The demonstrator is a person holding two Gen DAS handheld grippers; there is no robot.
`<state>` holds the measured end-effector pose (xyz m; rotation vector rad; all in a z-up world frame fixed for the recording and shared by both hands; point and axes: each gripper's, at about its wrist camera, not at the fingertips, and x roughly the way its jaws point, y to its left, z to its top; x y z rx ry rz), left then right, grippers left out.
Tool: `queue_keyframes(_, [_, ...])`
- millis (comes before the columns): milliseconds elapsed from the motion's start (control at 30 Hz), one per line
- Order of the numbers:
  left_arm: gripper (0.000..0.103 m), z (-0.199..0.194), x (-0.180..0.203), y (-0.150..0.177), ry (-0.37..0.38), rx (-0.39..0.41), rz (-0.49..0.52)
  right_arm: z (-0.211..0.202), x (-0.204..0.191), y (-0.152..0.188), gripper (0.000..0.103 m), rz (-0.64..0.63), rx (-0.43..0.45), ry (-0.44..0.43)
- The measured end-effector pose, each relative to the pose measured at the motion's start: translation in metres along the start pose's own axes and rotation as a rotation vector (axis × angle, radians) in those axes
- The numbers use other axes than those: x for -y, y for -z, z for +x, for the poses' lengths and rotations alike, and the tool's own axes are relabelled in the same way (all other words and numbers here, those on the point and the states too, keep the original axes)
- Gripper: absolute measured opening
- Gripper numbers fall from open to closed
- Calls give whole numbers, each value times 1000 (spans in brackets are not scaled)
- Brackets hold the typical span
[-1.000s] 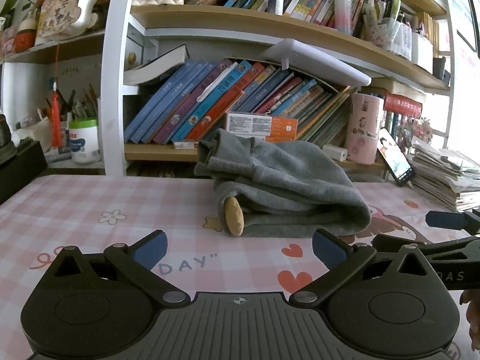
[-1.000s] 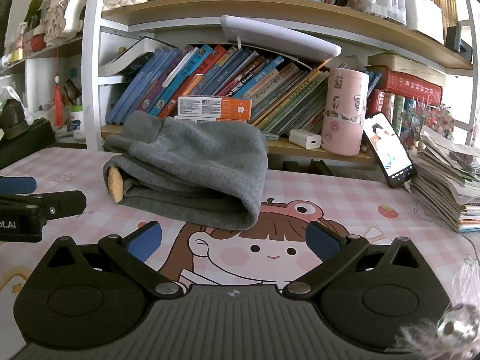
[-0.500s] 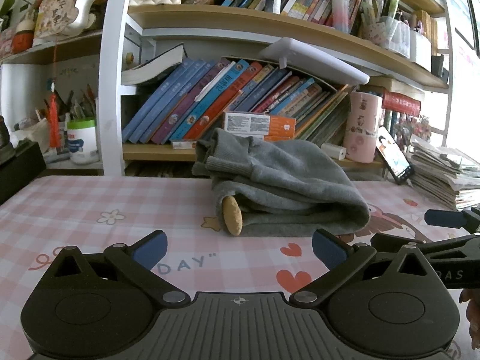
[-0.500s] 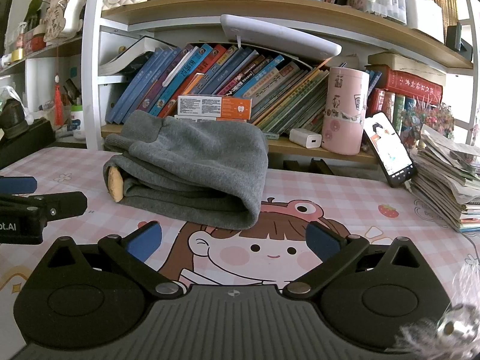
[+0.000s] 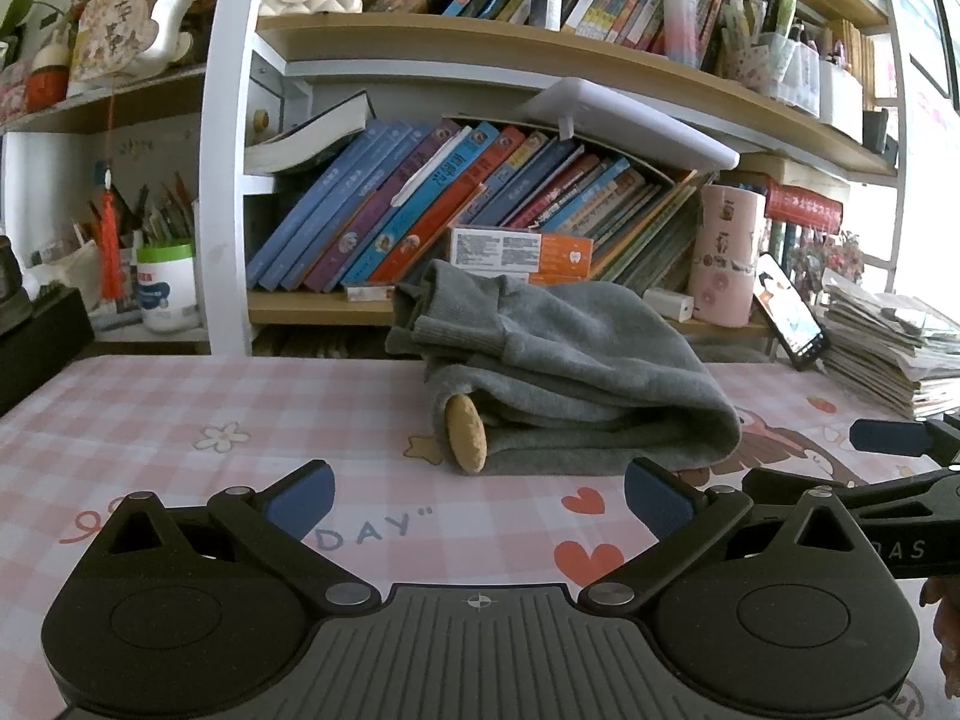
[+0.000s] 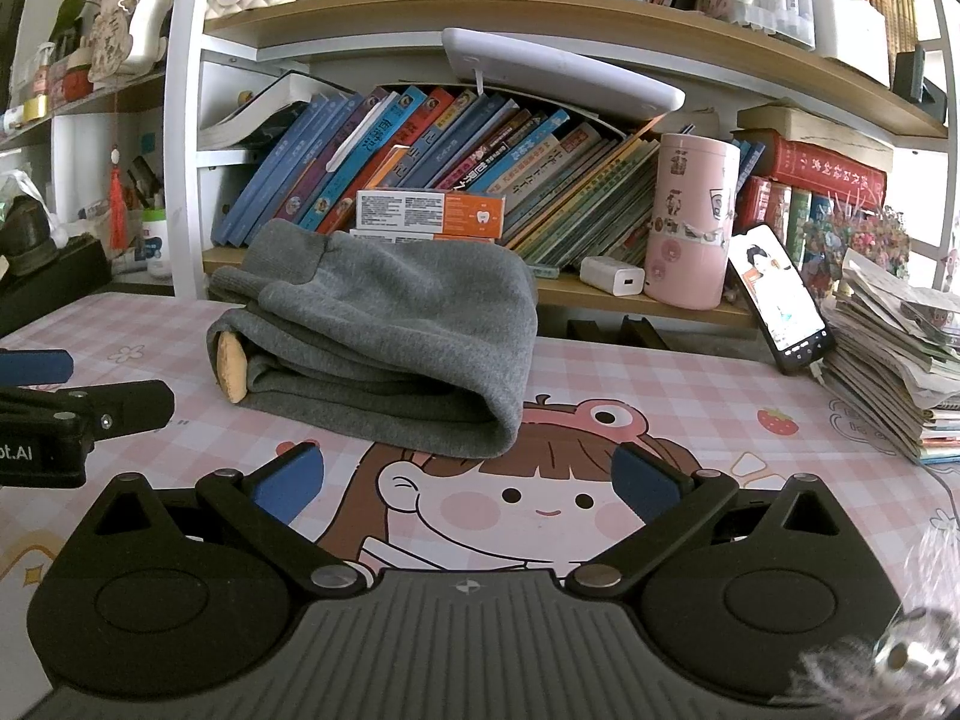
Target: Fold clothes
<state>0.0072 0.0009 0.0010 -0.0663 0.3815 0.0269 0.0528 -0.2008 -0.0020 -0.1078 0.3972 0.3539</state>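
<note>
The left gripper (image 5: 477,492) sits at the bottom of its frame with its 2 blue-tipped fingers (image 5: 300,495) spread wide and nothing between them. The right gripper (image 6: 465,480) fills the bottom of its own frame the same way, fingers apart and empty. Each tool shows at the edge of the other's view, low over the tablecloth (image 5: 180,420).

The folded grey garment (image 5: 570,372) lies in the middle of both frames, apart from both tools, just beyond the finger tips. It is stacked in several layers, with a ribbed cuff on top at its left end and a round tan patch (image 5: 465,432) showing at the lower left of the pile. Nothing stands between the grippers and the garment.

The tablecloth is pink check with flowers, hearts and a cartoon girl (image 6: 510,492) printed at centre right. Behind the garment, across the upper half of both frames, runs a shelf of leaning books (image 6: 420,162), an orange and white box (image 6: 429,213), a pink cup (image 6: 690,222), a white charger (image 6: 612,273) and a propped phone (image 6: 780,300). A stack of papers (image 6: 888,372) sits at the right edge.
</note>
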Motion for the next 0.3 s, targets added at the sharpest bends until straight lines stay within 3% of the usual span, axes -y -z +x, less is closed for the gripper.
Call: queue_keyframes(300, [103,-1,0,0,-1,5,4,0,0,0,103,-2,-1,0])
